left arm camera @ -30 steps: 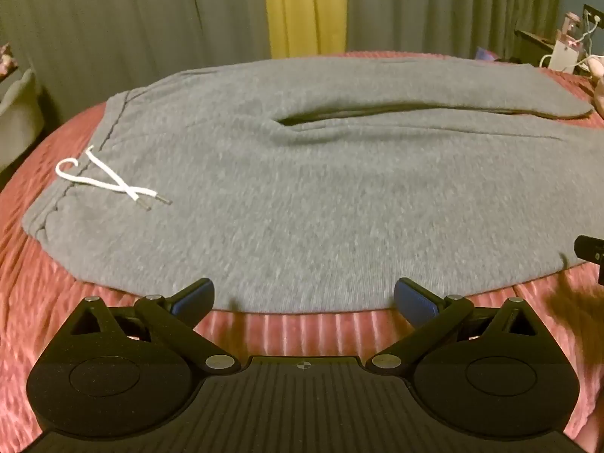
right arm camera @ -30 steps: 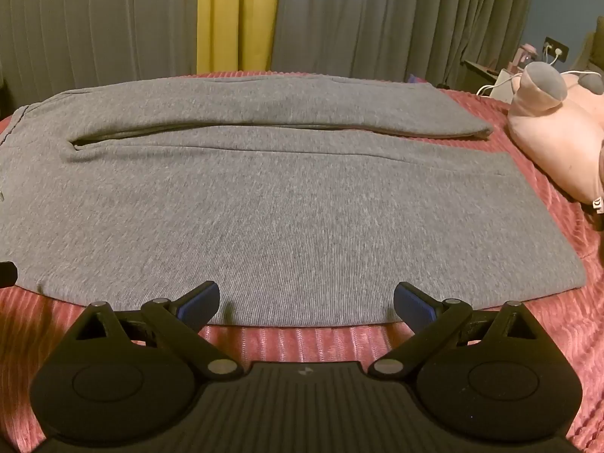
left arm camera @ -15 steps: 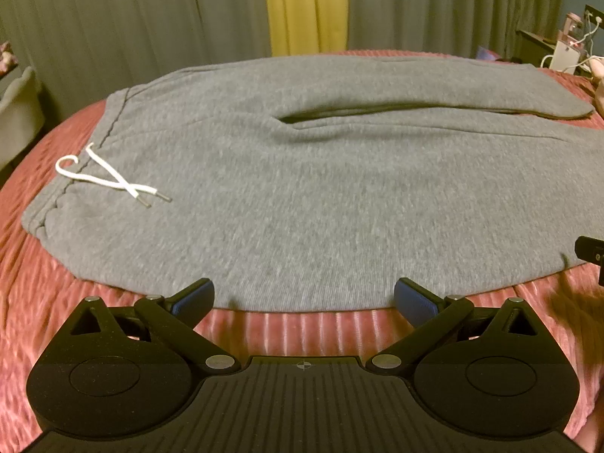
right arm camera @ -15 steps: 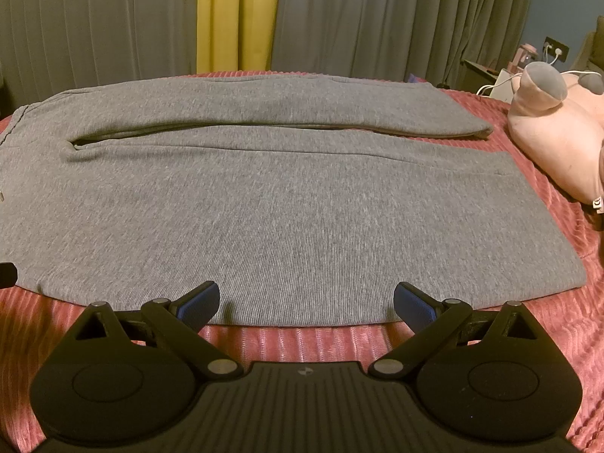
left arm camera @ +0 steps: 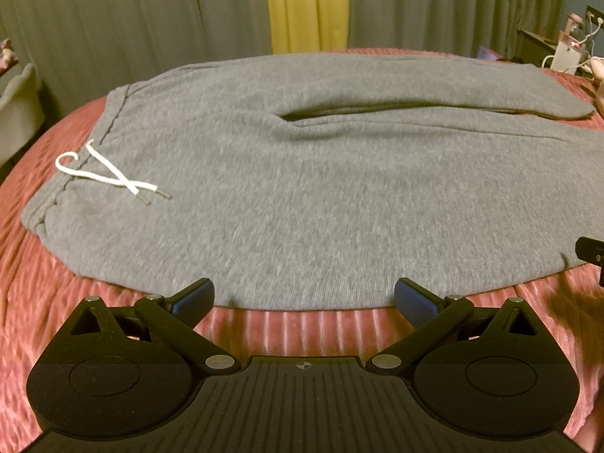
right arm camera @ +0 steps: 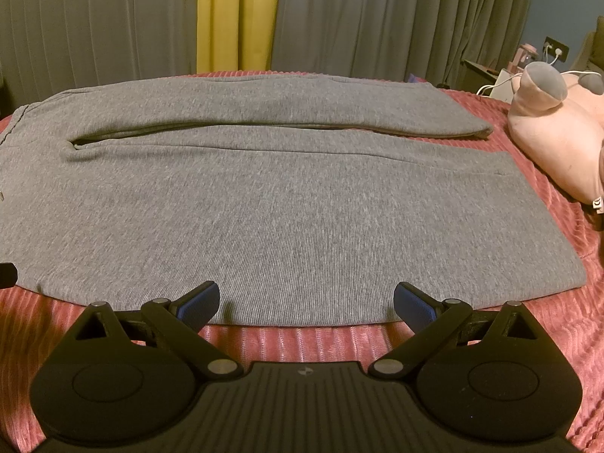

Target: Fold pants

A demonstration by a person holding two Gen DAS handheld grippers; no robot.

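A pink ribbed bedspread [right arm camera: 547, 321] covers the bed. Grey curtains [right arm camera: 377, 19] hang behind its far edge, with a yellow panel [right arm camera: 238, 15] between them. At the bed's right edge lies a pale pink plush toy [right arm camera: 547, 132], possibly a pig. Beyond it, white cables [left arm camera: 566, 56] sit on a dark stand.

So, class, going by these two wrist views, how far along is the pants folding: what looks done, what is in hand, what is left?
Done: the grey pants lie spread flat on the pink bedspread, legs side by side, drawstring at the waist. In hand: nothing; the left gripper and right gripper sit at the near edge, jaws wide open. Left: every fold; none shows yet.
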